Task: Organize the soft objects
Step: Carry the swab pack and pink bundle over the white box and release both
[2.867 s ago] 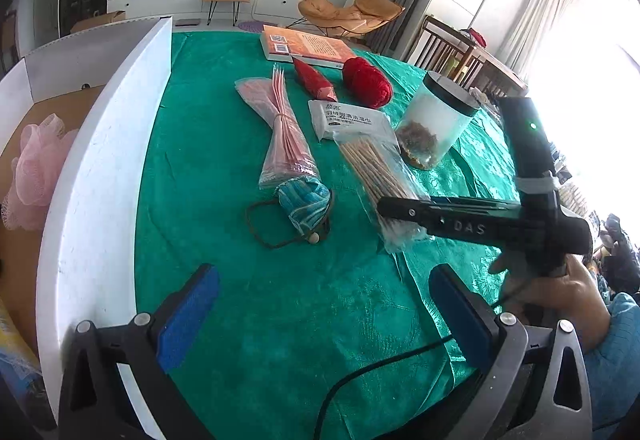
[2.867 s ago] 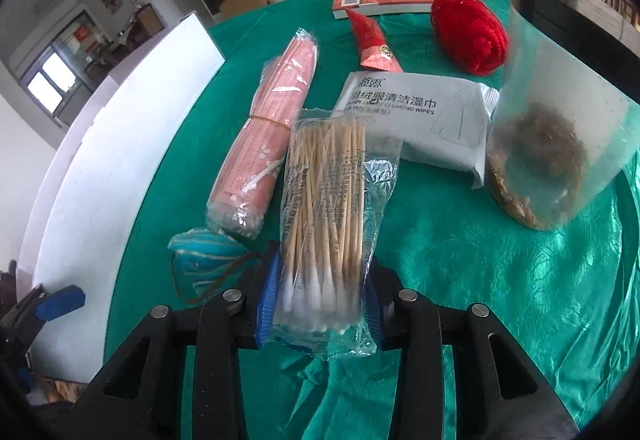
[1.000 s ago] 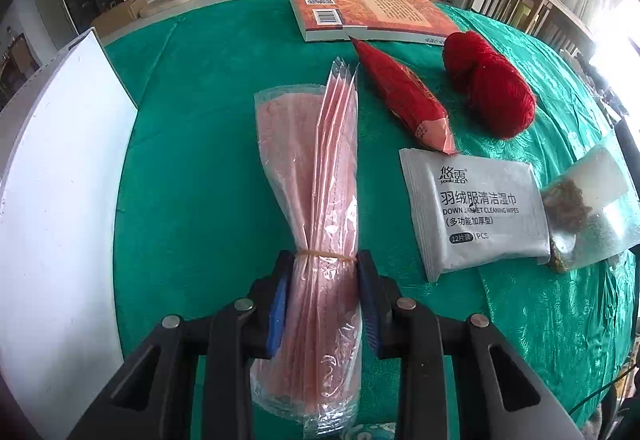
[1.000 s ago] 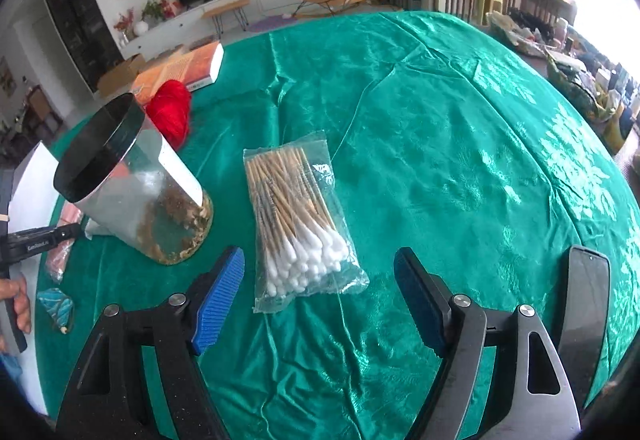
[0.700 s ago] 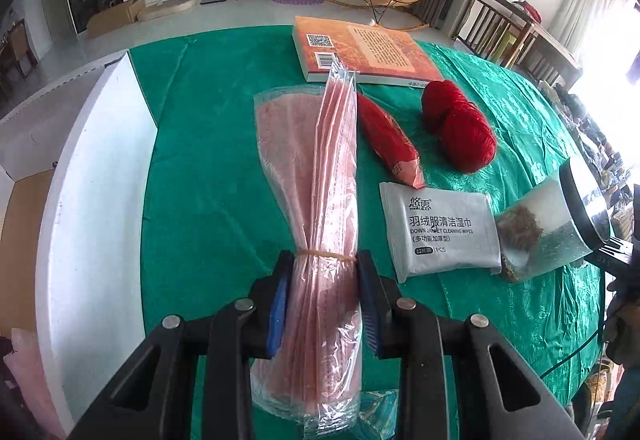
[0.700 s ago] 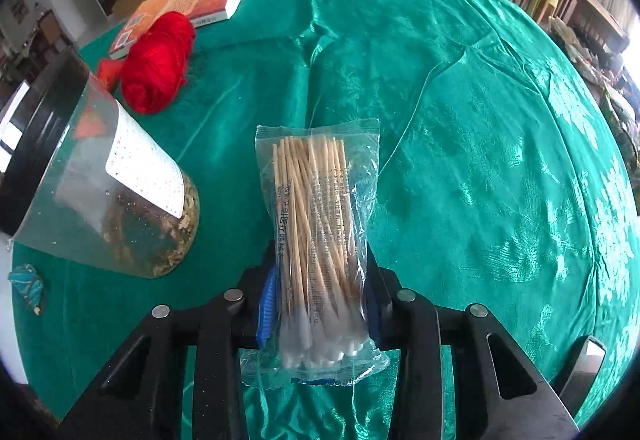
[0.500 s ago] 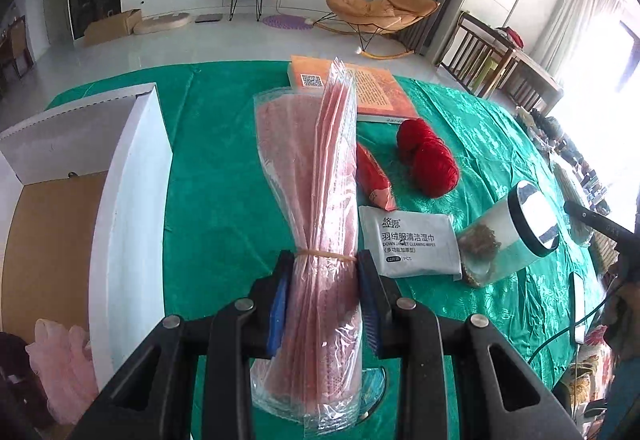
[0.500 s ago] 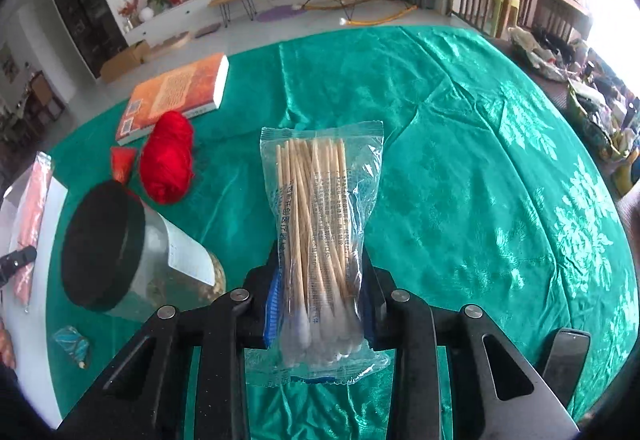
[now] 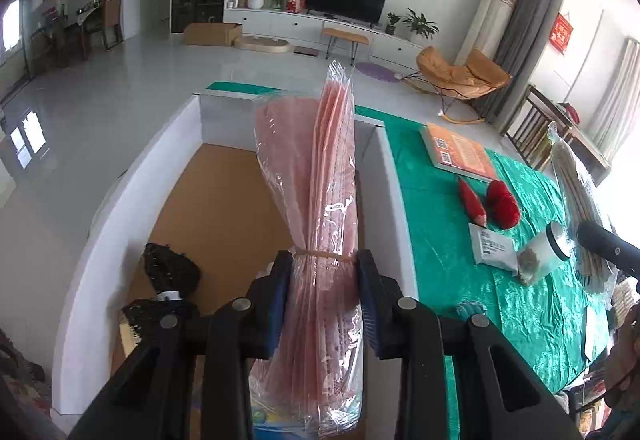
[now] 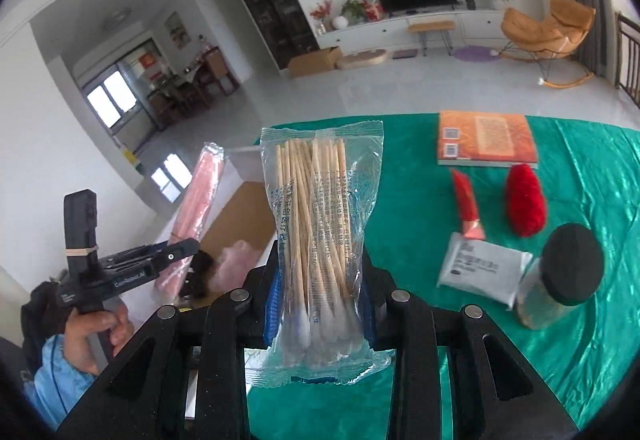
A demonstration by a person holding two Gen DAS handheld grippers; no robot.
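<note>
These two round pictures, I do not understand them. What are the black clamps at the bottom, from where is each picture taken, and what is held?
No robot here: a person holds a hand-operated clamp tool in each hand, and a wide-angle camera on each tool looks along its two fingers.

The left tool's camera shows the left gripper pinching a pink plastic-wrapped bundle over a white-walled cardboard box; its jaws are just starting to open.

The right tool's camera shows the right gripper clamped on a bag of cotton swabs. At the left you see the person's hand with the other tool.

On the green tablecloth lie an orange book, red yarn, a red packet, a wipes pack and a black-lidded jar.
</note>
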